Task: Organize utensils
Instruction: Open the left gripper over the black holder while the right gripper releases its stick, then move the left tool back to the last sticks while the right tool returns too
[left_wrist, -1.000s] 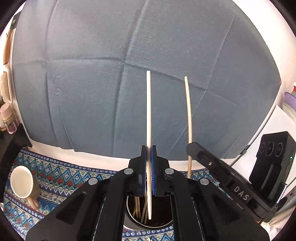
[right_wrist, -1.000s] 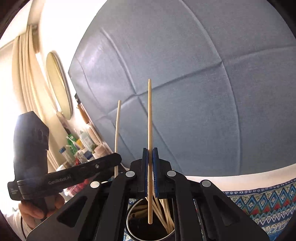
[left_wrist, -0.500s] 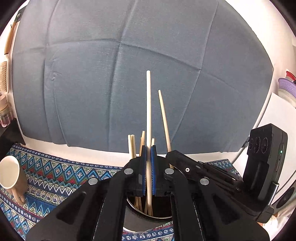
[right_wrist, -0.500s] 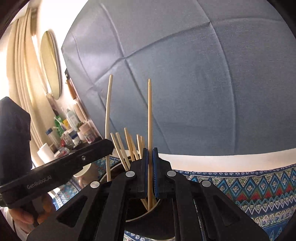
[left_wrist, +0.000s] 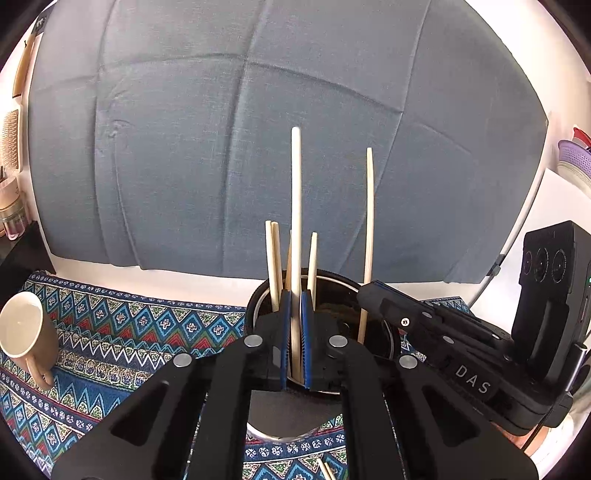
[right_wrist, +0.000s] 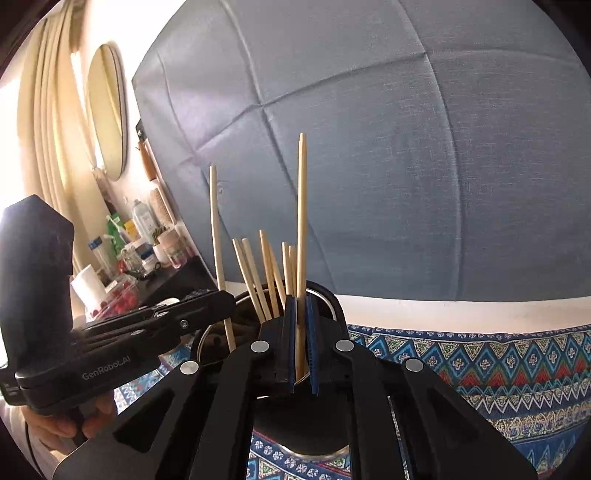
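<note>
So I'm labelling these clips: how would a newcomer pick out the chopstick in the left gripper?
Find the round dark holder on the patterned cloth. Several short chopsticks stand inside it. The left gripper pinches one chopstick between blue pads; it stands upright and tallest, with a rounded top.

You're in a lived-in home room — a round mirror (right_wrist: 107, 110) and pale curtains (right_wrist: 48, 122) on the wall, toiletry bottles (right_wrist: 142, 225) crowding a dark shelf (right_wrist: 173, 277), a patterned cloth (left_wrist: 122, 332) beneath a mug (left_wrist: 24, 326).
</note>
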